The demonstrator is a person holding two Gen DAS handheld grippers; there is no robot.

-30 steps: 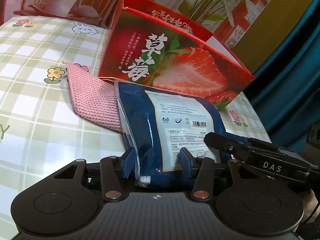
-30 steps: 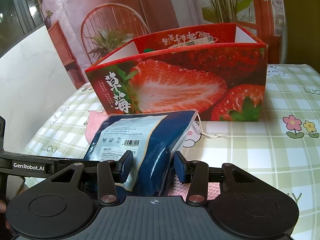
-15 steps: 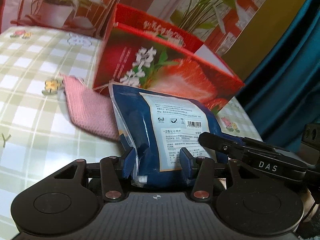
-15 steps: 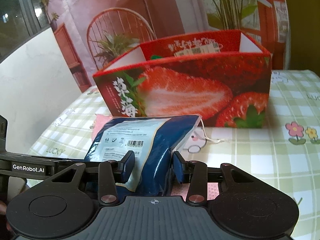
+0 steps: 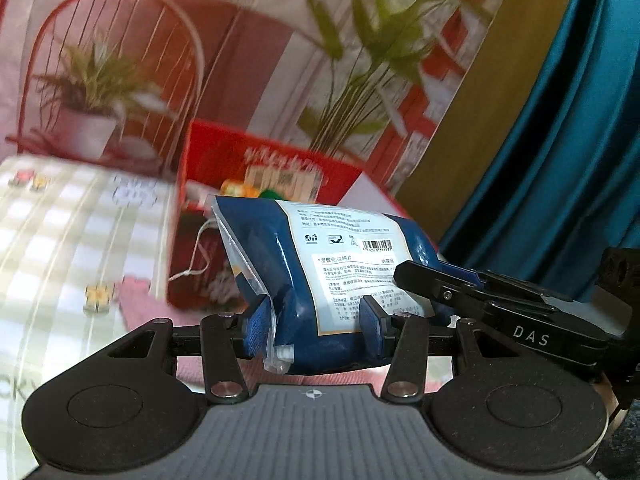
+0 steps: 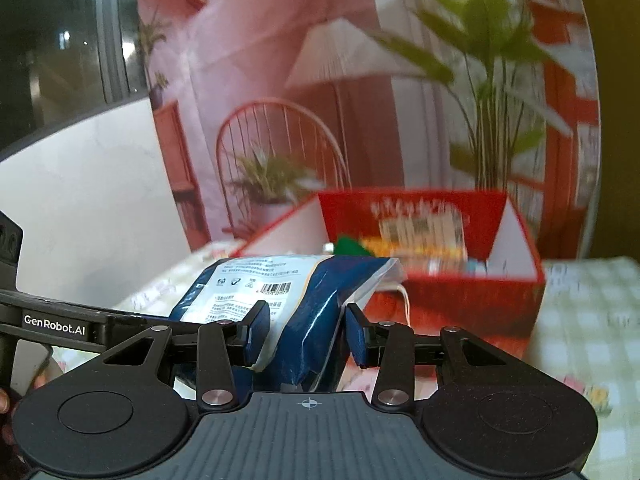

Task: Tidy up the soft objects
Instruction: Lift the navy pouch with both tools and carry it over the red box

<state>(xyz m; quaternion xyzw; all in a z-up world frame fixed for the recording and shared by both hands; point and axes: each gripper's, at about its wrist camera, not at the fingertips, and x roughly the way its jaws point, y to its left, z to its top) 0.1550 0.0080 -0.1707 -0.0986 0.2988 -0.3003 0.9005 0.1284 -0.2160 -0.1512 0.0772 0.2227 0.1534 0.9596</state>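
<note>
A soft blue packet with a white label (image 5: 344, 276) is held between both grippers, raised above the table in front of the red strawberry box (image 5: 256, 164). My left gripper (image 5: 316, 320) is shut on its near end. My right gripper (image 6: 306, 328) is shut on the same blue packet (image 6: 288, 292) from the other side. The open red box (image 6: 440, 264) lies just beyond, with several items inside. A pink knitted cloth (image 5: 138, 300) lies on the table below, partly hidden.
The table has a green-and-white checked cloth (image 5: 60, 240). A printed backdrop with a chair and plants (image 6: 360, 80) stands behind the box. A teal curtain (image 5: 560, 140) hangs at the right. A white string (image 5: 196, 256) hangs by the box front.
Both grippers have lifted the blue packet up from the table and toward the box. The box's open top and its contents now show. The view is blurred by motion.
</note>
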